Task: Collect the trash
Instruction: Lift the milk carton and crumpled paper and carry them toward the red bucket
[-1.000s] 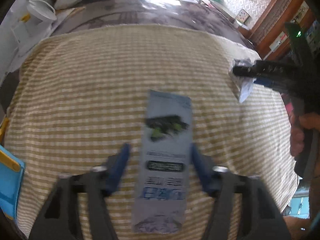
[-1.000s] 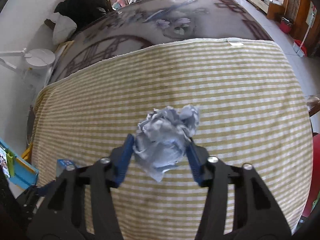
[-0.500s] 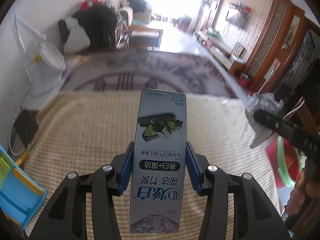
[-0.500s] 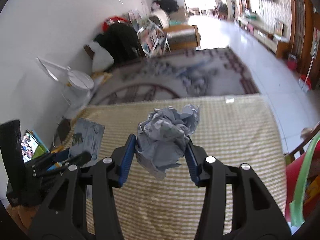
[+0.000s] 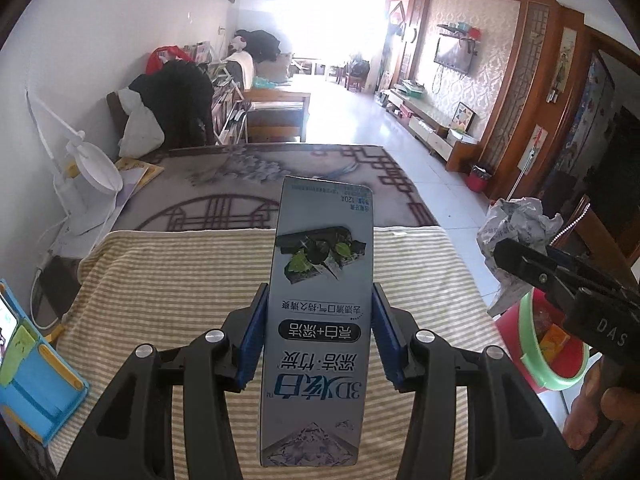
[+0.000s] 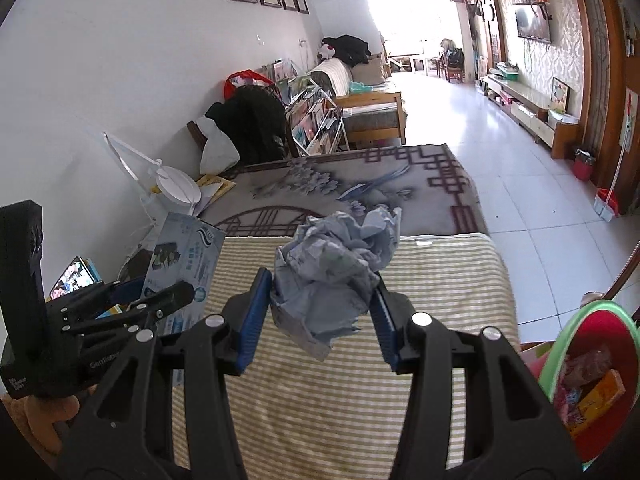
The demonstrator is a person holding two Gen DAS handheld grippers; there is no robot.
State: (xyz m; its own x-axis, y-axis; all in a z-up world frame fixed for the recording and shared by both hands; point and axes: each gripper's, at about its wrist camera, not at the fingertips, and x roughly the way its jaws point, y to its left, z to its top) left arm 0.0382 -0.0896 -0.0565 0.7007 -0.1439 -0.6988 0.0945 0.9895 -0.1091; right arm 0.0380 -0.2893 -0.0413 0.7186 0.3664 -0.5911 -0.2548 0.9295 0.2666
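My left gripper point(image 5: 316, 336) is shut on a flat grey-blue toothpaste box point(image 5: 320, 300) and holds it up above the striped tablecloth point(image 5: 168, 280). My right gripper point(image 6: 318, 318) is shut on a crumpled ball of grey paper point(image 6: 332, 264), also lifted off the cloth. In the left wrist view the right gripper point(image 5: 560, 276) and its paper ball point(image 5: 516, 228) show at the right, above a red bin with a green rim point(image 5: 548, 344). In the right wrist view the left gripper point(image 6: 132, 308) with the box point(image 6: 180, 268) shows at the left, and the bin point(image 6: 592, 360), holding wrappers, at lower right.
A white desk fan point(image 5: 92, 176) stands off the table's far left corner. A blue tablet stand point(image 5: 28, 376) sits at the left edge. A patterned grey rug point(image 6: 360, 188) lies beyond the table, with a wooden bench and clutter along the left wall.
Both grippers have lifted their items off the tablecloth and tilted up from looking down at the table to looking across the room. The right gripper has moved over the red bin.
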